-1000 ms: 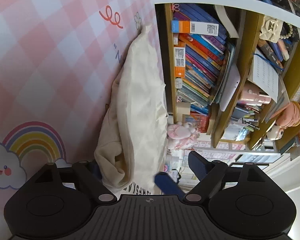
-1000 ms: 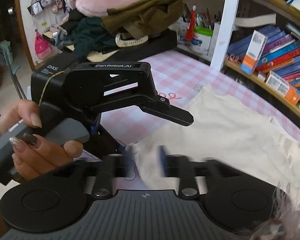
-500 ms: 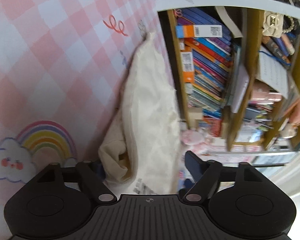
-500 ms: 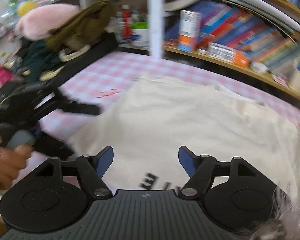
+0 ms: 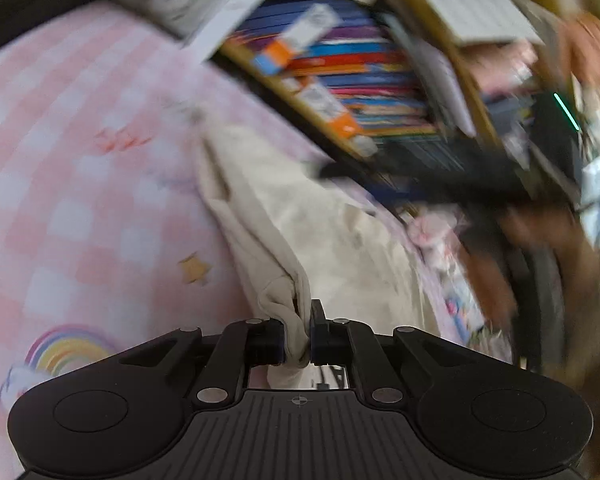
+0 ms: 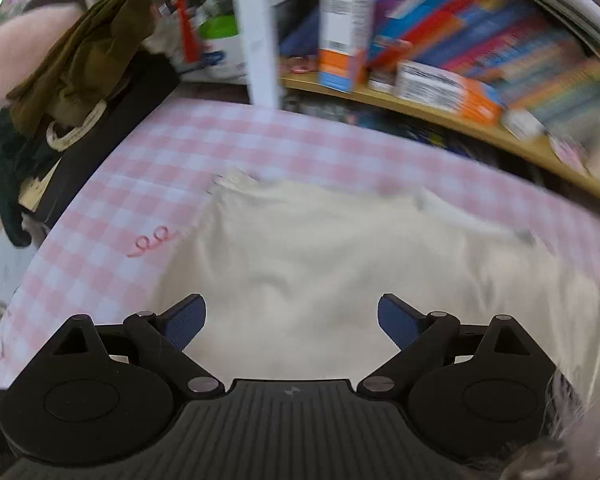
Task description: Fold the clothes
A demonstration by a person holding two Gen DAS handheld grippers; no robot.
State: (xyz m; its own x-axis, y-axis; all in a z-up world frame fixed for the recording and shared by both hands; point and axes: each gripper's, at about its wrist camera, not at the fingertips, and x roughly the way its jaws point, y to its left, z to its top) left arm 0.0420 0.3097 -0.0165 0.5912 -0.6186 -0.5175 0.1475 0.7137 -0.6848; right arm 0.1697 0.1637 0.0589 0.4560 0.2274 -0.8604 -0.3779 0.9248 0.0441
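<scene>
A cream garment [image 5: 332, 232] lies on the pink checked cloth [image 5: 80, 184]. My left gripper [image 5: 298, 346] is closing, its jaws pinched on a bunched fold at the garment's near edge, lifted off the cloth. In the right wrist view the same cream garment [image 6: 340, 264] spreads flat. My right gripper [image 6: 291, 322] hovers above its near part with jaws opening wide and nothing between them. The blurred dark shape at the right of the left wrist view is the other gripper [image 5: 440, 178] in a hand.
Bookshelves full of coloured books [image 6: 480, 52] run along the far edge of the table. A pile of dark green and olive clothes [image 6: 72, 68] sits on a black case [image 6: 100, 136] at the left. A rainbow print [image 5: 66, 350] marks the cloth [image 6: 260, 140].
My left gripper went from open to shut on the garment's edge, rolled and rose. My right gripper opened wide and swung right over the garment, away from the left gripper.
</scene>
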